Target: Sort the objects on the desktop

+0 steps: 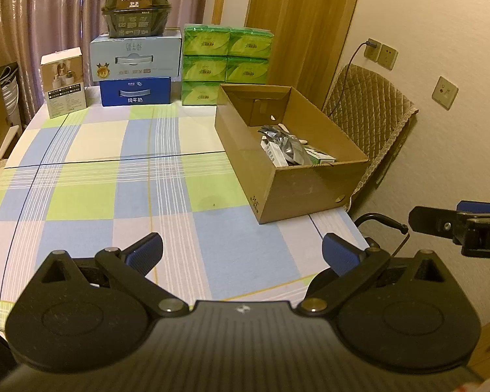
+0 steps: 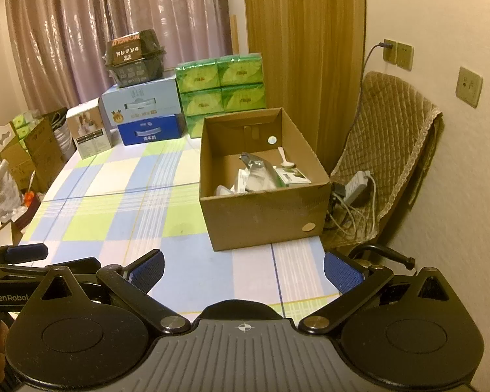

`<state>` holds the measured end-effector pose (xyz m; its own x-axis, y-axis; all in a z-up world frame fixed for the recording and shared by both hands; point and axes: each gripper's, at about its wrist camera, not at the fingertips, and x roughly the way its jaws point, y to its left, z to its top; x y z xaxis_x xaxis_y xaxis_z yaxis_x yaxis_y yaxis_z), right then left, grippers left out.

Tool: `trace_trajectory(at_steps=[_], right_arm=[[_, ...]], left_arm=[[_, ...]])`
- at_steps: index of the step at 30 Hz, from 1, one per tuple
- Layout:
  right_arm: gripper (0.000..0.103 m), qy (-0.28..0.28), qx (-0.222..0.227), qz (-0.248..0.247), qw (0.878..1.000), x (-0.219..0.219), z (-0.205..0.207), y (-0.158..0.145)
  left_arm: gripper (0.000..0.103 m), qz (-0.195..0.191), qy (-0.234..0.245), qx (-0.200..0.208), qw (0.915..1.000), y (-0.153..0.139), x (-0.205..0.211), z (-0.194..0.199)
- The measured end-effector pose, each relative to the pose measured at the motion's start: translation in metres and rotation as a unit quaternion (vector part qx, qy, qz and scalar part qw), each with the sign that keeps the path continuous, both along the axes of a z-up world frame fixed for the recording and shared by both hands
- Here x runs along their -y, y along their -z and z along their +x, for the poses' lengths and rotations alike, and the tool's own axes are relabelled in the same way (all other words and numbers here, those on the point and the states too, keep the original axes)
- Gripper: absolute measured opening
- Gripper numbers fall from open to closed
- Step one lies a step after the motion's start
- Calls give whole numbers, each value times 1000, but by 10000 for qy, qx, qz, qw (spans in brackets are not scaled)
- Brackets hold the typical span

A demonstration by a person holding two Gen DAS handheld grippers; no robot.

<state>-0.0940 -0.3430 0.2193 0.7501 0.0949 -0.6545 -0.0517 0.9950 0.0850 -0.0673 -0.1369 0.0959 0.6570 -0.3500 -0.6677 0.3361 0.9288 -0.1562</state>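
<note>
Cardboard box (image 2: 264, 219): white spoon (image 2: 282, 156) clear only from right wrist.

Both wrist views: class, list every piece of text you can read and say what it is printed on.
"HONGLI", upside down: black food container topping the stacked boxes.
"纯牛奶": dark blue milk carton.
"GenRobot": left hand-held gripper, body at the right view's left edge.
"D": right hand-held gripper, body at the left view's right edge.
Green tissue packs, white box: print too small.
</note>
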Motion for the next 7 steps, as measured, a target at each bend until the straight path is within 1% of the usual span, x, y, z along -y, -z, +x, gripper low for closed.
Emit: trace_trajectory(at_steps=[3,7], right_arm=[[101,8,-3,-4,10000,0,0,0],[101,30,-28,-2,10000,-1,-2,3]], left_arm=[[102,-1,7,-2,10000,1,0,0],[102,-104,-39,-42,9999,3,-3,1]])
